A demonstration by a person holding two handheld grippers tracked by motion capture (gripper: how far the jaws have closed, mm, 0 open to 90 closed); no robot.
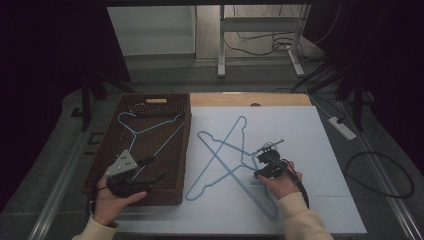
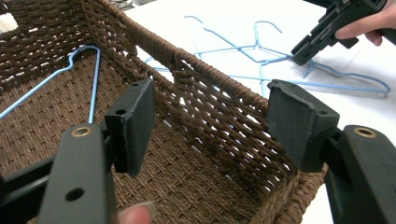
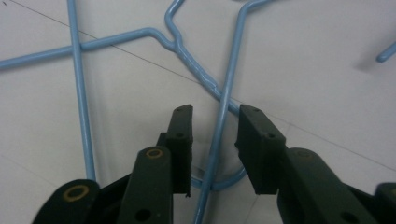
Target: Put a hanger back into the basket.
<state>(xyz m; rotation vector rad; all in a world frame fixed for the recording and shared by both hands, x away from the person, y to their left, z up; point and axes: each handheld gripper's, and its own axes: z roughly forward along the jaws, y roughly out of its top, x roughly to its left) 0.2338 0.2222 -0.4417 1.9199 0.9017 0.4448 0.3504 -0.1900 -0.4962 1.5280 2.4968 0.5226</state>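
Broadly, the desk (image 1: 300,125) is a pale sheet with a bare wooden strip along its far edge, and its right half and far right corner lie open. At its left side sits a brown woven basket (image 1: 177,192), long axis running away from the person, its right wall standing between the basket's inside and the sheet. In the basket lies one blue hanger (image 1: 150,131), hook toward the far left corner, arms spreading toward the near right.

On the sheet just right of the basket, two blue wire hangers (image 1: 220,160) lie flat and crossed like an X. One runs from near left to far right; the other runs from far left down to the near right, ending close to the person's right sleeve. Their wires touch where they cross.

Over the basket's near end the left gripper (image 1: 150,170) hangs with its jaws spread wide and nothing between them, the basket's right wall showing through the gap in the left gripper view.

Down at the crossing, the right gripper (image 3: 215,140) stands partly open astride one hanger wire, its pads on either side and not touching it.
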